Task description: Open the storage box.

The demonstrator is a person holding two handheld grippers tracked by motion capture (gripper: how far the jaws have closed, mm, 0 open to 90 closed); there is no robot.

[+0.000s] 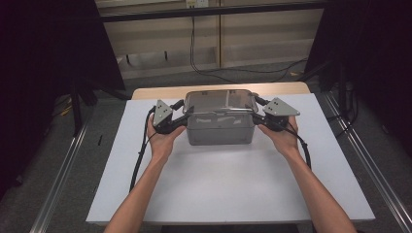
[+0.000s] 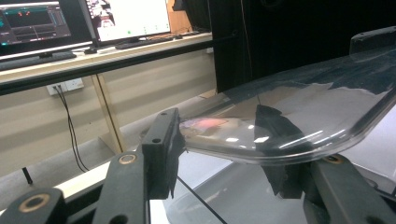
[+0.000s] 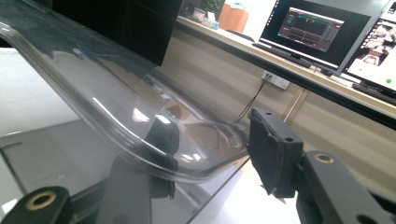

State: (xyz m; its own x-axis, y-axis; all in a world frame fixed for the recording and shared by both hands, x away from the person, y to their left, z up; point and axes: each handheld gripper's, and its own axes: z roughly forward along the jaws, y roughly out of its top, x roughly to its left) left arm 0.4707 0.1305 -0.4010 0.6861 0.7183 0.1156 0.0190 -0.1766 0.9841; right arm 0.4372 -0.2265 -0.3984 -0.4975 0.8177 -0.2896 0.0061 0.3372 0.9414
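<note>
Here both grippers — left (image 1: 180, 118), right (image 1: 256, 116) — seemingly clamp the clear lid (image 1: 218, 100).

No legible text, label, brand or number on any surface, monitor screens included

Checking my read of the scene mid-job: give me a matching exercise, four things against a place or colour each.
Things:
1 lid
2 left gripper
3 right gripper
4 table

Place or colour:
A white
B at the lid's right end
C clear, on top of the grey box
D at the lid's left end

Pairs: 1-C, 2-D, 3-B, 4-A
</note>
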